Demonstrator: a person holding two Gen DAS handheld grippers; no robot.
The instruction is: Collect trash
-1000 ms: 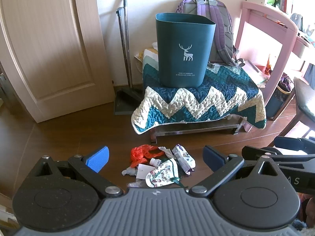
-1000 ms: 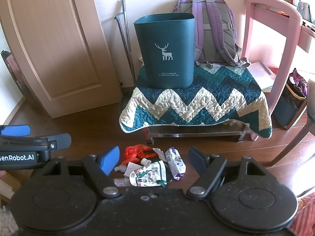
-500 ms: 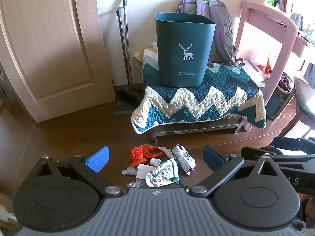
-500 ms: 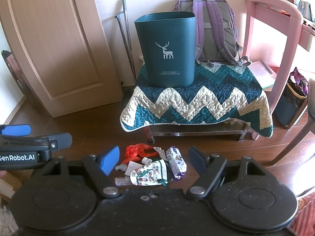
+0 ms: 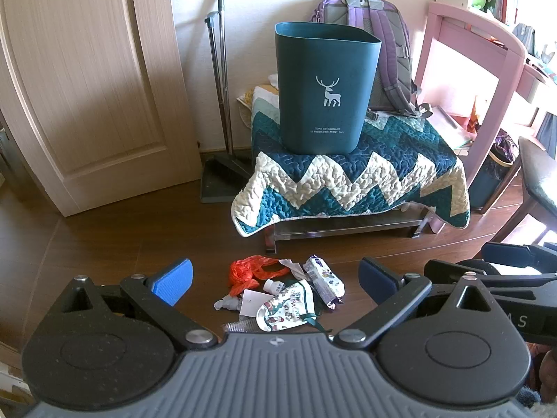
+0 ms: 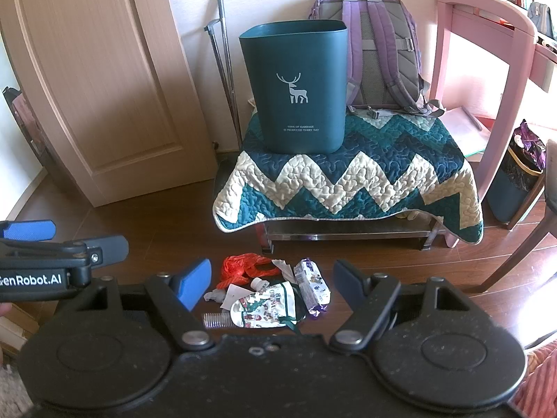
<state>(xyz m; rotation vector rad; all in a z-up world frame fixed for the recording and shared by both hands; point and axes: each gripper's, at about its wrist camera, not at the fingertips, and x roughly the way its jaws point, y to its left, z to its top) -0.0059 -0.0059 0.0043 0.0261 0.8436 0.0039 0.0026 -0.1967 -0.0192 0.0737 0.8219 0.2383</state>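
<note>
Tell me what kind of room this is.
Probably a child's bedroom or study at home: a purple backpack leans against the wall on a quilt-covered bench, beside a pink desk, with a wooden door and wood floor.

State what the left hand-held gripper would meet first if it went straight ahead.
Probably the trash pile on the floor, lying between the open left hand-held gripper's fingers; depth is unclear.
</note>
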